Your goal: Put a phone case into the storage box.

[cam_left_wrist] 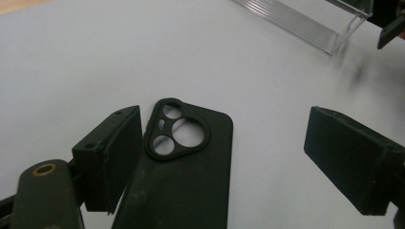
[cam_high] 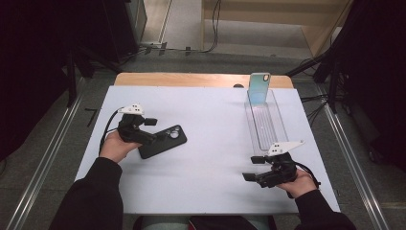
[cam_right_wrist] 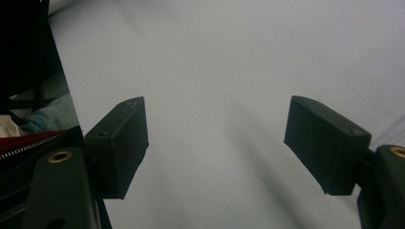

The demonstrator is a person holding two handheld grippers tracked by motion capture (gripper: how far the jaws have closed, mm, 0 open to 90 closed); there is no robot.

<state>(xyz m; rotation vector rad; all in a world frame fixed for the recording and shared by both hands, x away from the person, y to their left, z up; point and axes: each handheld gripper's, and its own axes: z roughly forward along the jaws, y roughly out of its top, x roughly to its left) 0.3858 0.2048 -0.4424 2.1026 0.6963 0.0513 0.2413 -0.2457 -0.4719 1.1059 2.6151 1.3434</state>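
Left gripper view shows the left gripper [cam_left_wrist: 224, 157] spread wide astride the black phone case [cam_left_wrist: 184, 167] lying flat on the white table [cam_left_wrist: 95, 57], seemingly to pinch its sides, while the right gripper [cam_high: 252, 168] waits open and empty near the clear rack [cam_high: 265, 122].

left hand-held gripper [cam_high: 152, 129] over black phone case [cam_high: 163, 142]

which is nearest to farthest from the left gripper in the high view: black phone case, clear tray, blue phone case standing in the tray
1. black phone case: flat on the table, partly under the left gripper, between its open jaws.
2. clear tray: across the table on the right side, its near end toward the person.
3. blue phone case: upright at the tray's far end, near the table's back edge.
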